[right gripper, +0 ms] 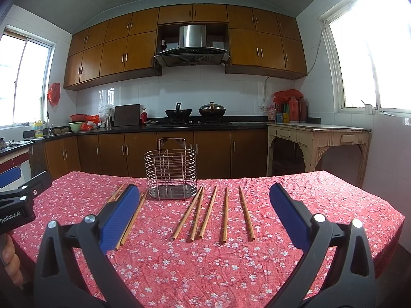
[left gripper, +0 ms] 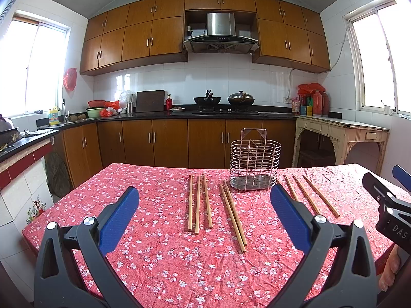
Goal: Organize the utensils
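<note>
Several wooden chopsticks lie loose on the red floral tablecloth [left gripper: 154, 256]. In the left wrist view, three chopsticks [left gripper: 197, 202] lie side by side, a pair [left gripper: 232, 218] sits right of them, and three more [left gripper: 308, 195] fan out beyond my right pad. An empty wire utensil basket [left gripper: 255, 164] stands upright behind them. My left gripper [left gripper: 204, 192] hangs open above the cloth, holding nothing. In the right wrist view, the basket [right gripper: 170, 172] is ahead left and several chopsticks [right gripper: 208, 213] lie between the pads. My right gripper [right gripper: 204, 190] is open and holds nothing.
The other gripper's black body shows at the frame edges [left gripper: 385, 200] [right gripper: 18, 197], with a hand below each. The table's far edge [left gripper: 179, 166] faces brown kitchen cabinets [left gripper: 169, 141]. A cream side table [right gripper: 318, 133] stands at the right wall.
</note>
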The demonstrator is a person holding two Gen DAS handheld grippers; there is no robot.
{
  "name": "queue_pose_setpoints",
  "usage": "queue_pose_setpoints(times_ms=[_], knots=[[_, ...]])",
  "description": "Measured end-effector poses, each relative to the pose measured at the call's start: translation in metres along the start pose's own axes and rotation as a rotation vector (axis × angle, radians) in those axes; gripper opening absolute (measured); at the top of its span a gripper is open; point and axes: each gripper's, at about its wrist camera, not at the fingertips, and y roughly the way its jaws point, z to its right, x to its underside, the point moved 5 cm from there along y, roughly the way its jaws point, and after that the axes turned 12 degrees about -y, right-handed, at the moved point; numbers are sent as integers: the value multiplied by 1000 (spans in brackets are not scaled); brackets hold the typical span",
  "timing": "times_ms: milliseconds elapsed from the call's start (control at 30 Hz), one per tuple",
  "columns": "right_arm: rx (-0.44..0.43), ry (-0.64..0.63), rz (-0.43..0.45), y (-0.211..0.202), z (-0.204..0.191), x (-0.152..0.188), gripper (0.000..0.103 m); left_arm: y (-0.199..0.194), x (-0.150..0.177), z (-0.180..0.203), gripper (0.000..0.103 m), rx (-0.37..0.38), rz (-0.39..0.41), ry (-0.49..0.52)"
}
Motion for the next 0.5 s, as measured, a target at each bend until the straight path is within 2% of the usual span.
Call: queue_pose_setpoints(times_ms=[500], knots=[[0, 4, -2, -3, 4, 0, 99, 0, 0, 0, 101, -2, 0, 1]])
